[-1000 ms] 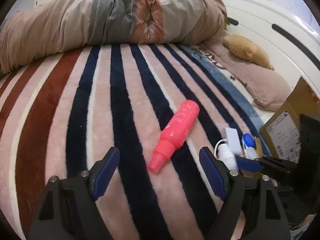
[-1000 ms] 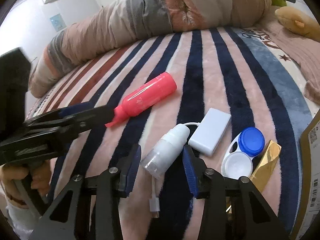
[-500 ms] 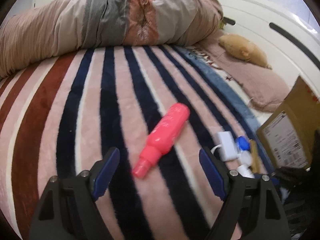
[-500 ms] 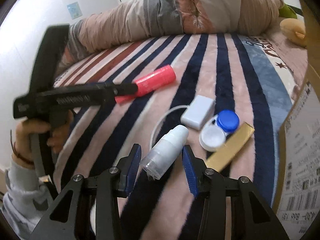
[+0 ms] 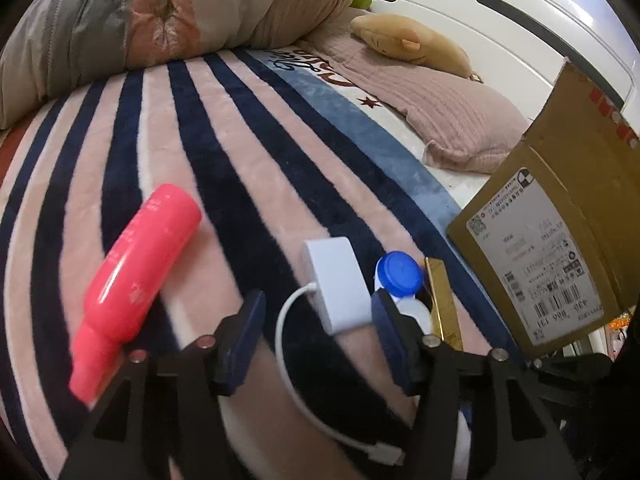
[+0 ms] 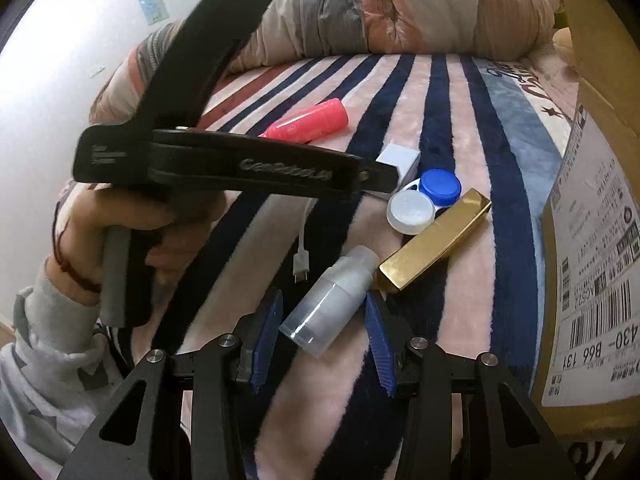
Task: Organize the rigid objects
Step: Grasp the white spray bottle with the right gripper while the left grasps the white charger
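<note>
My left gripper (image 5: 318,316) is open, its jaws on either side of a white adapter box (image 5: 336,280) with a white cable. A pink spray bottle (image 5: 136,280) lies to its left on the striped blanket. A blue-and-white contact lens case (image 5: 400,276) and a gold bar (image 5: 442,300) lie to its right. In the right wrist view, my right gripper (image 6: 324,332) is shut on a small frosted white bottle (image 6: 332,304), held low over the blanket. The left gripper (image 6: 240,168) crosses that view, above the adapter (image 6: 400,158), lens case (image 6: 424,196) and gold bar (image 6: 436,240).
A cardboard box (image 5: 552,216) with a shipping label stands at the right; it also shows in the right wrist view (image 6: 592,240). A rolled duvet (image 5: 180,12) lies at the back. A plush toy (image 5: 412,42) rests on a pink pillow (image 5: 448,120).
My left gripper has moved right from the pink bottle to straddle the white adapter and narrowed. My right gripper has pulled back with the white bottle, toward the cardboard box.
</note>
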